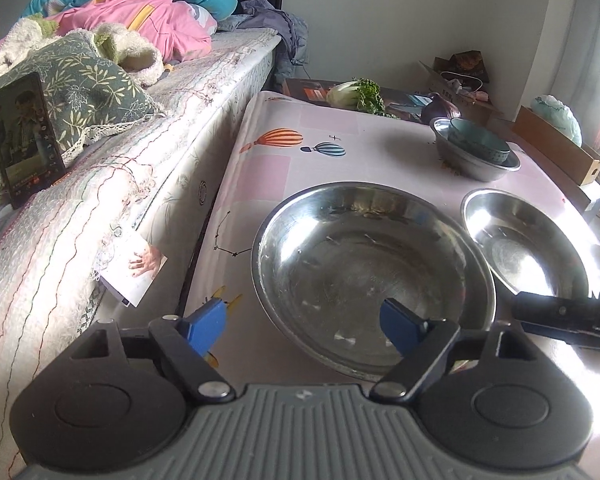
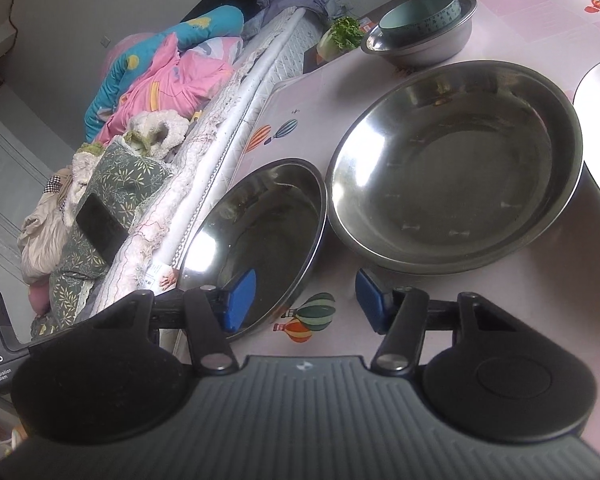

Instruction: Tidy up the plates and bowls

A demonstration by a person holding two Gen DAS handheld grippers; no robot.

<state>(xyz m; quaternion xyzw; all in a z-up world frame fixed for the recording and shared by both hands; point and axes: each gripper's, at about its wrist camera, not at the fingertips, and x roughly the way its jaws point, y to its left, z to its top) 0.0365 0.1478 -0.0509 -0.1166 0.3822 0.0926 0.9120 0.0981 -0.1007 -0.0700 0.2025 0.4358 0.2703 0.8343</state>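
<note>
On the table (image 1: 340,136), which has a pink cloth with balloon pictures, sits a big metal bowl (image 1: 374,276). The left gripper (image 1: 306,326) is spread apart around the near rim of this bowl: one blue finger (image 1: 206,326) is outside on the cloth, the other is over the inside, and they are not squeezing it. Just beside the big bowl is a smaller metal bowl (image 1: 526,240), close to its rim. In the right wrist view, the right gripper (image 2: 306,300) is let go too, with one finger (image 2: 240,300) inside a shiny metal plate (image 2: 260,240) and the other outside over the cloth, the plate's rim between them but not pinched. This plate lies at the table edge, just beside the big bowl. Farther back, a blue-green bowl (image 1: 478,144) sits inside a grey metal bowl (image 1: 474,164). A bed (image 1: 100,200) with blankets runs along the table, and a phone (image 1: 26,140) leans on a pillow there
</note>
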